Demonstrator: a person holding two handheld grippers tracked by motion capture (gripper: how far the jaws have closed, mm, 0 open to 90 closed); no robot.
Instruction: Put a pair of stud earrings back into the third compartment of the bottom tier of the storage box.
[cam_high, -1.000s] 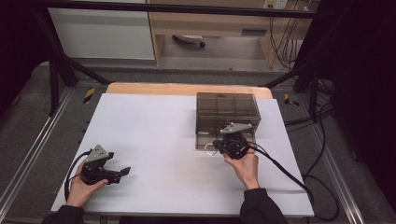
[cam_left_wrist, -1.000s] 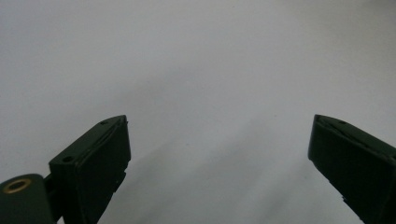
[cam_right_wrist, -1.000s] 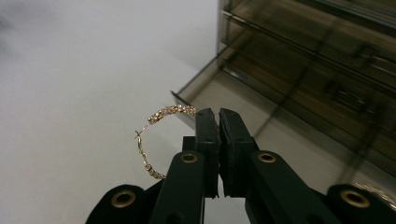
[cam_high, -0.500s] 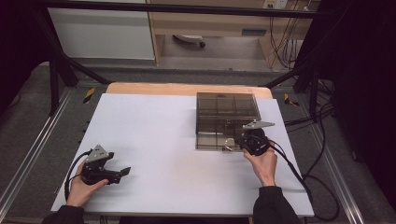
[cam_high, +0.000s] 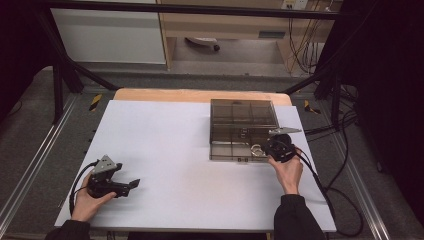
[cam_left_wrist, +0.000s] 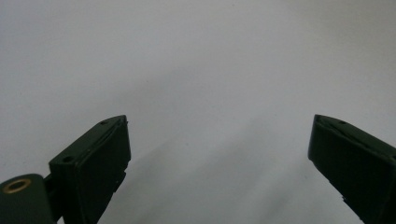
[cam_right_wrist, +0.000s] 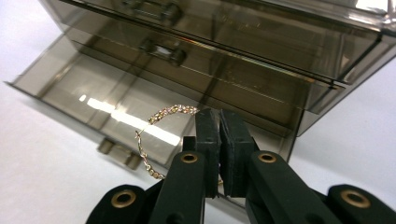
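Right gripper (cam_high: 276, 148), fingers (cam_right_wrist: 208, 140) pressed together on a beaded bracelet (cam_right_wrist: 156, 140), which hangs to their left above the pulled-out bottom drawer (cam_right_wrist: 93, 100) of a smoky clear drawer box (cam_high: 243, 120). A second ago this gripper sat at the front left of the box; half a second ago it was near the front right corner; now it is at the right end of the open drawer, at the box's front edge. Left gripper (cam_high: 107, 181), fingers (cam_left_wrist: 93, 154) wide apart over bare white counter (cam_high: 165, 150), at the near left as before. Box unmoved.
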